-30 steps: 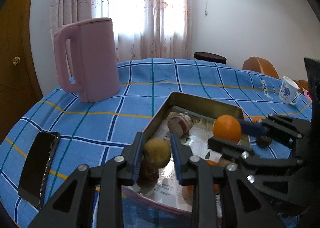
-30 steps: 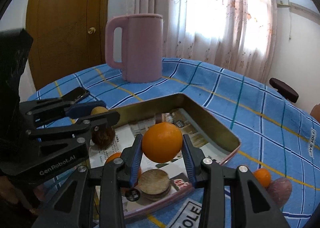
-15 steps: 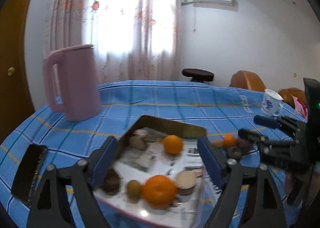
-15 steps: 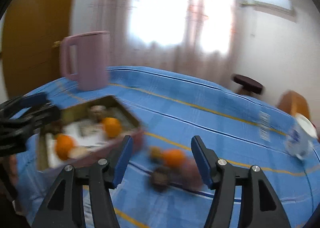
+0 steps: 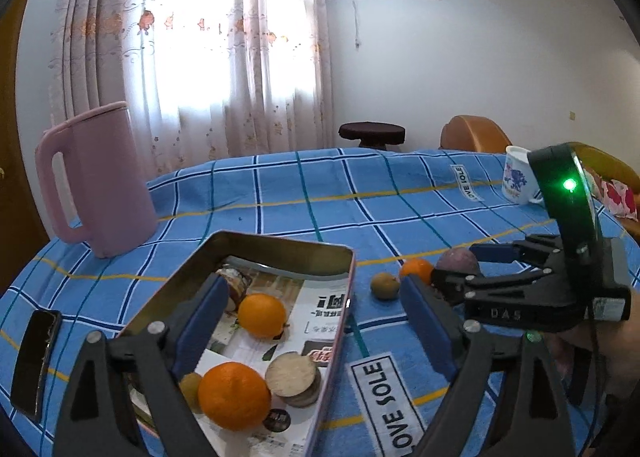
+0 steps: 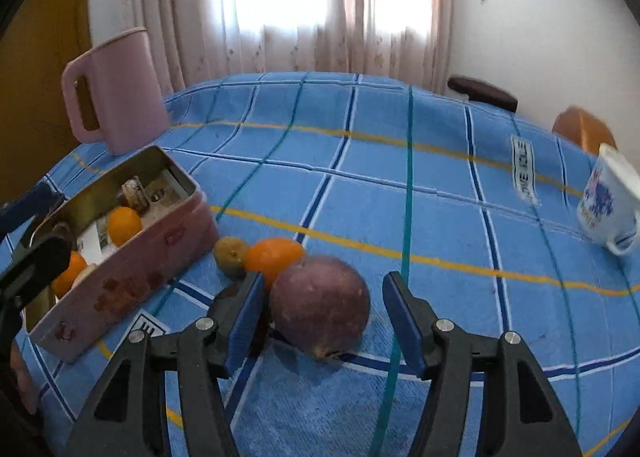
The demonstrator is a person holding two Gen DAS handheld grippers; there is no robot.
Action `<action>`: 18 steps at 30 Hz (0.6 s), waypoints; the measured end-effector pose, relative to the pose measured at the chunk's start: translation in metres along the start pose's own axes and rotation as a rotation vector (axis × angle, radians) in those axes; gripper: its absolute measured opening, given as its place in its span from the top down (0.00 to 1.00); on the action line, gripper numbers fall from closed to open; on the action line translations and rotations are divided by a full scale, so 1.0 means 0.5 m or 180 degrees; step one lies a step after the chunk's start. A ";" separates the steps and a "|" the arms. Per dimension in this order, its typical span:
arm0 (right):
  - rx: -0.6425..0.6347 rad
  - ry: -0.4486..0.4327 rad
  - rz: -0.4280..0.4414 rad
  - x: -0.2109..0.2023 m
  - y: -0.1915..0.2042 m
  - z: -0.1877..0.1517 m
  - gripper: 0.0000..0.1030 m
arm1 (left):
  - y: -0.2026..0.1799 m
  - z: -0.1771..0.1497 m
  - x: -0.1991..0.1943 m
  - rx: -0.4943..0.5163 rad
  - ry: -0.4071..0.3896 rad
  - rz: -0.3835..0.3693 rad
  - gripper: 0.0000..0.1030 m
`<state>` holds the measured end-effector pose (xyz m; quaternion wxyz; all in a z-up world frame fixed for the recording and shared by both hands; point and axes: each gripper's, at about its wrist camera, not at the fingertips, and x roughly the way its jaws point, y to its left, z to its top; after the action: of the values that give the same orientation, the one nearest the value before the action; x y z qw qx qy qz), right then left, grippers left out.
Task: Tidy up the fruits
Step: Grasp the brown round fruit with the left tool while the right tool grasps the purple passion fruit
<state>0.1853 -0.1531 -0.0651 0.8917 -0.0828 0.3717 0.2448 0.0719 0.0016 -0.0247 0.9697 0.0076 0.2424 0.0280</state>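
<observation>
A pink metal tin (image 5: pixel 280 247) (image 6: pixel 120 281) lined with paper holds two oranges (image 5: pixel 262 315) (image 5: pixel 234 395), a small green-brown fruit and round brown pieces. On the cloth beside it lie a purple passion fruit (image 6: pixel 320 305) (image 5: pixel 456 259), a small orange (image 6: pixel 274 257) (image 5: pixel 416 269) and a green-brown fruit (image 6: pixel 230 255) (image 5: pixel 385 285). My right gripper (image 6: pixel 324 317) is open with its jaws on either side of the purple fruit, not closed on it. My left gripper (image 5: pixel 312 329) is open and empty above the tin's right side.
A pink jug (image 5: pixel 98 181) stands at the back left of the blue checked tablecloth (image 5: pixel 360 197). A black phone (image 5: pixel 36 361) lies at the left edge. A white patterned mug (image 6: pixel 608 201) stands at the right. A stool and chair stand behind the table.
Both grippers let go of their fruit, the orange and the green-brown fruit, into the tin and opened. The right gripper swung right to the loose fruits and now straddles the purple one. The left gripper drew back.
</observation>
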 end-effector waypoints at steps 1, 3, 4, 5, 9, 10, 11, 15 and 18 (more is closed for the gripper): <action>0.0010 0.0002 0.0059 -0.001 -0.003 -0.002 0.44 | -0.003 0.002 0.000 0.0011 0.0003 -0.0009 0.12; 0.0011 -0.0003 0.0094 -0.008 -0.003 -0.005 0.49 | -0.011 0.004 0.002 0.0038 0.0013 -0.0029 0.12; -0.0018 -0.0017 0.0048 -0.012 -0.002 -0.008 0.49 | -0.019 0.006 0.003 0.0056 0.0019 -0.0048 0.12; -0.0036 -0.0037 0.0002 -0.017 -0.003 -0.011 0.49 | -0.024 0.007 0.004 0.0067 0.0023 -0.0063 0.12; -0.0041 -0.0154 -0.0158 -0.044 -0.020 -0.023 0.49 | -0.063 0.011 0.013 0.0180 0.0051 -0.0174 0.12; -0.0032 -0.0166 -0.0190 -0.047 -0.028 -0.024 0.49 | -0.078 0.012 0.019 0.0227 0.0078 -0.0215 0.12; -0.0013 -0.0182 -0.0235 -0.052 -0.038 -0.027 0.49 | -0.086 0.013 0.024 0.0251 0.0104 -0.0247 0.13; 0.0045 -0.0258 -0.0353 -0.072 -0.073 -0.032 0.49 | -0.127 0.012 0.061 0.0361 0.0308 -0.0354 0.22; 0.0138 -0.0295 -0.0296 -0.079 -0.096 -0.035 0.49 | -0.144 0.008 0.093 0.0353 0.0526 -0.0439 0.33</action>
<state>0.1743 -0.2152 -0.0512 0.9199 -0.0692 0.3310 0.1985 0.1185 -0.0676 -0.0450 0.9442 0.0422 0.3226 -0.0517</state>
